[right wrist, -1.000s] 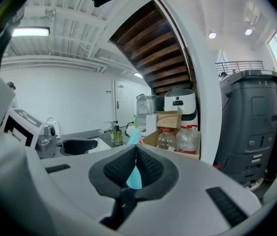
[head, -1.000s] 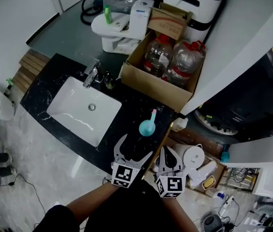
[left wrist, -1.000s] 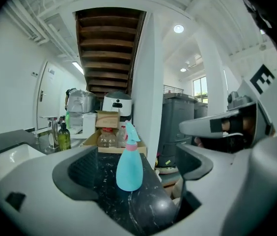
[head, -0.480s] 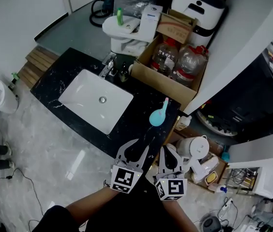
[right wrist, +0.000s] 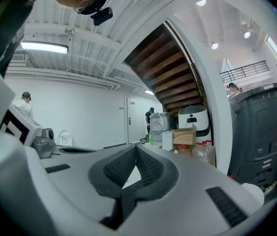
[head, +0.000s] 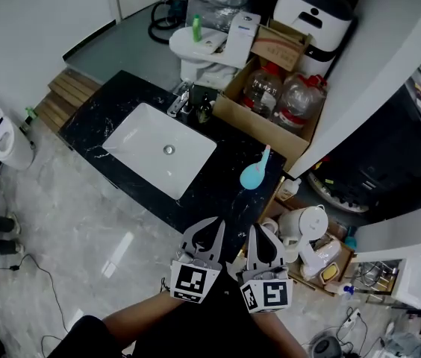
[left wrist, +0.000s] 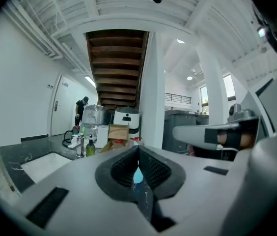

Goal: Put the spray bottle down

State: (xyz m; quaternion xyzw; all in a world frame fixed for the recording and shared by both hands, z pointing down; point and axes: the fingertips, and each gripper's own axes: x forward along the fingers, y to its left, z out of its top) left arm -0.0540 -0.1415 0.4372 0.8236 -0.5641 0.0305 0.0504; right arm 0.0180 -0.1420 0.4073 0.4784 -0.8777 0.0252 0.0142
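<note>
- Turquoise, round-bodied plastic spray bottle point(head: 254, 174) with a pale trigger head stands in the head view on the black marble countertop point(head: 229, 136). It is to the right of the white rectangular sink basin point(head: 162, 159), close to the counter's right edge. Nothing touches it, so it looks already set down.
- Also in the head view, the left gripper point(head: 213, 224) and right gripper point(head: 258, 231) sit side by side on the near side of the sink basin, at the counter's front edge. Both are apart from the bottle.
- In the left gripper view, the left gripper point(left wrist: 139, 150) has just been closing its jaws. They meet pad to pad with nothing clamped. The bottle shows only as a turquoise sliver point(left wrist: 137, 175) beyond the pads, right of the sink basin point(left wrist: 40, 163).
- In the right gripper view, the right gripper point(right wrist: 136, 149) is clenched on nothing, and the bottle does not show.
- Handling, as a judgement: the bottle is probably light, with stiff, smooth, slightly slippery walls. The trigger head makes it top-heavy enough to tip. The narrow neck just below the trigger is the surest place to take hold.
</note>
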